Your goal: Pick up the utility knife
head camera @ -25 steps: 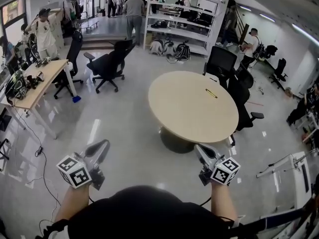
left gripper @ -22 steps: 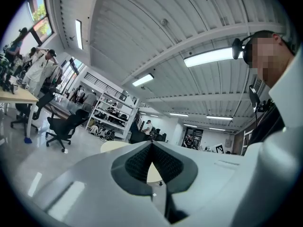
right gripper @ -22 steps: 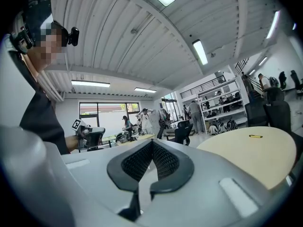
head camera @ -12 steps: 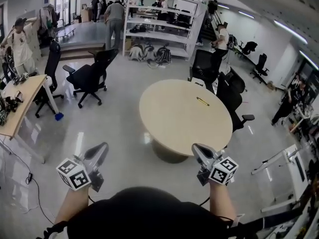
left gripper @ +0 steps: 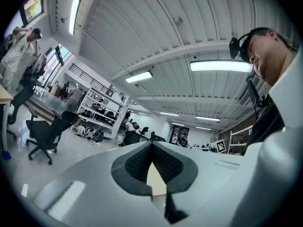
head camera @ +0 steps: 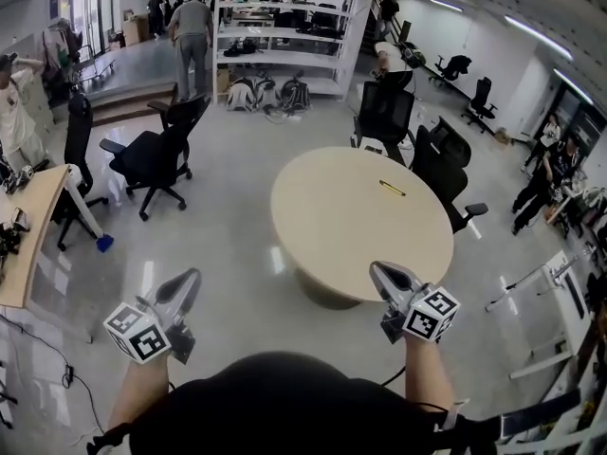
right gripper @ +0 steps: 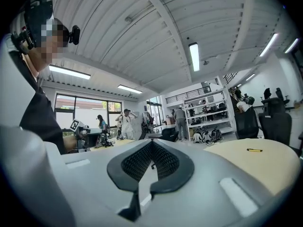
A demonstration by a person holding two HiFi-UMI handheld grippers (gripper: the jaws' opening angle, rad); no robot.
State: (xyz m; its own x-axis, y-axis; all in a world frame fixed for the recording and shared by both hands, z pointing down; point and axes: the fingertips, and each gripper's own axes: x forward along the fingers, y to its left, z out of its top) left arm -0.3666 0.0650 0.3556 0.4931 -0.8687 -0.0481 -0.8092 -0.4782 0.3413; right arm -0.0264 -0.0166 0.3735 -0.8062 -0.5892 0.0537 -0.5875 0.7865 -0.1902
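Note:
The utility knife [head camera: 392, 189] is a thin yellow bar lying on the far right part of the round beige table [head camera: 351, 235]; the right gripper view shows the knife [right gripper: 254, 150] far off on the tabletop [right gripper: 246, 164]. My left gripper [head camera: 189, 279] is held over the floor, left of the table, shut and empty; its pads [left gripper: 142, 162] meet at the tip. Just at the table's near edge is my right gripper [head camera: 379, 271], also shut, with nothing between its jaws [right gripper: 151, 143]. Both are well short of the knife.
Black office chairs [head camera: 384, 112] [head camera: 446, 169] stand behind and to the right of the table, another chair [head camera: 156, 159] to its left. A wooden desk [head camera: 24, 245] is at the far left, shelving [head camera: 285, 27] and standing people [head camera: 194, 31] at the back, white frames [head camera: 541, 297] at right.
The whole view has advanced across the floor: the table has drawn nearer and the desk slid off to the left. Both grippers stay shut, held out in front.

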